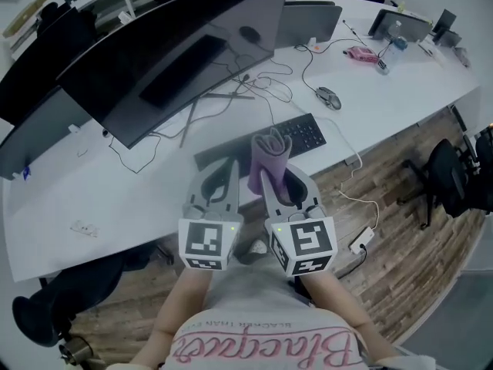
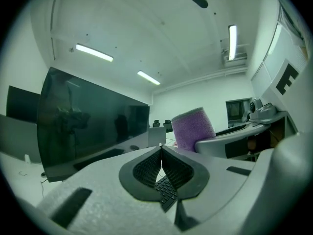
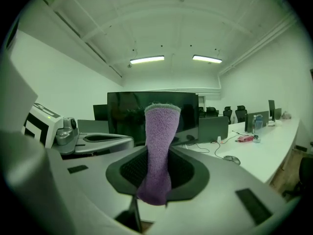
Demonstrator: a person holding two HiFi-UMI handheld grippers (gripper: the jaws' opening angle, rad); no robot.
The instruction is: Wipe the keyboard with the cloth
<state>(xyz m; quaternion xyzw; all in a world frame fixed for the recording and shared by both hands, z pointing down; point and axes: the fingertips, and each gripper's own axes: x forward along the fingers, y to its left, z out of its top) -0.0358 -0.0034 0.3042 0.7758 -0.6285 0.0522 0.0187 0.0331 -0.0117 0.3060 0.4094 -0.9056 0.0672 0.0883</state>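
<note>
On the white tabletop (image 1: 92,199), in front of the dark curved monitor (image 1: 177,60), the left tongs (image 2: 160,149) are pressed together on nothing, tips meeting, with only keys visible through the gap below. Just to their right, the right tongs (image 3: 157,153) are clamped on the purple cloth (image 3: 161,131), which stands up past the tips in a loose roll. Both hover over the near edge of the black keyboard (image 1: 304,135), apparently clear of it, though height is hard to judge. Wiping seems not yet begun. The next move likely calls for tipping the cloth onto the keys and sweeping along the rows.
</note>
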